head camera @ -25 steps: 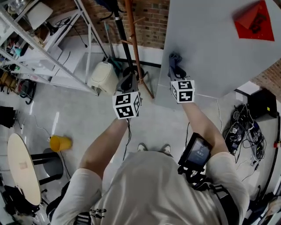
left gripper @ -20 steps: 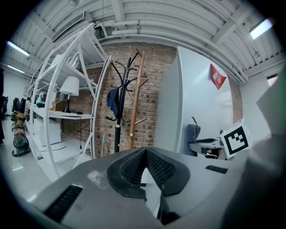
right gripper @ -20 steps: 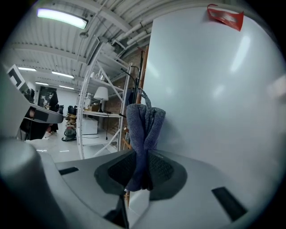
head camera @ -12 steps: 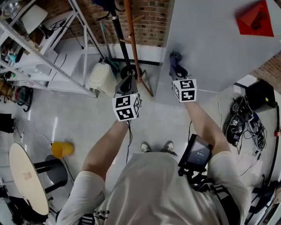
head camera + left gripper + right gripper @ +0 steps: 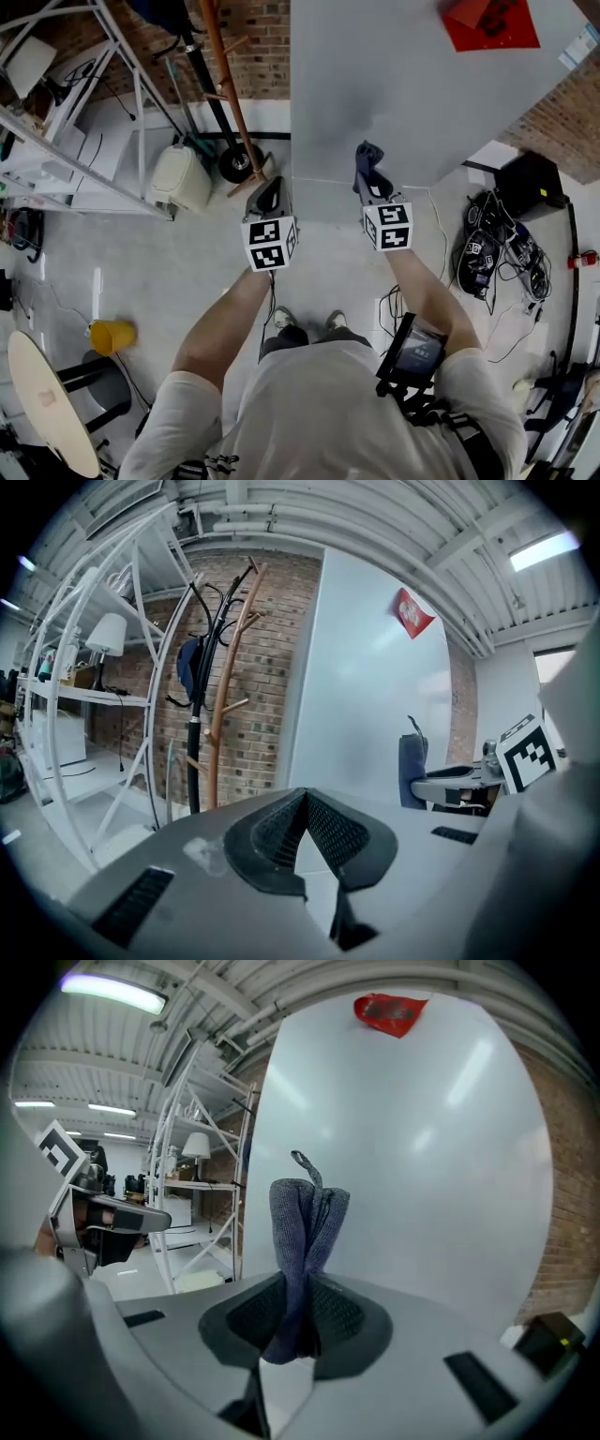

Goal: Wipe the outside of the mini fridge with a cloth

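The mini fridge (image 5: 422, 94) is a tall pale grey box straight ahead, with a red sticker (image 5: 489, 21) high on its face. My right gripper (image 5: 372, 184) is shut on a blue-grey cloth (image 5: 367, 161), which stands up between the jaws right in front of the fridge's lower face; whether it touches is unclear. In the right gripper view the cloth (image 5: 305, 1227) rises from the jaws before the fridge (image 5: 431, 1157). My left gripper (image 5: 267, 196) is shut and holds nothing, near the fridge's lower left corner. The left gripper view shows the fridge (image 5: 370, 705) and the cloth (image 5: 412, 771) to its right.
A wooden coat rack (image 5: 225, 89) and a white metal shelving frame (image 5: 103, 122) stand left of the fridge against a brick wall. A white container (image 5: 180, 176) and a yellow cup (image 5: 111, 336) sit on the floor. Cables and a black box (image 5: 525, 183) lie to the right.
The head view has swung right, so the fridge now stands straight ahead and more central. Both grippers sit lower on its face, and the cloth stays gripped in the right one.
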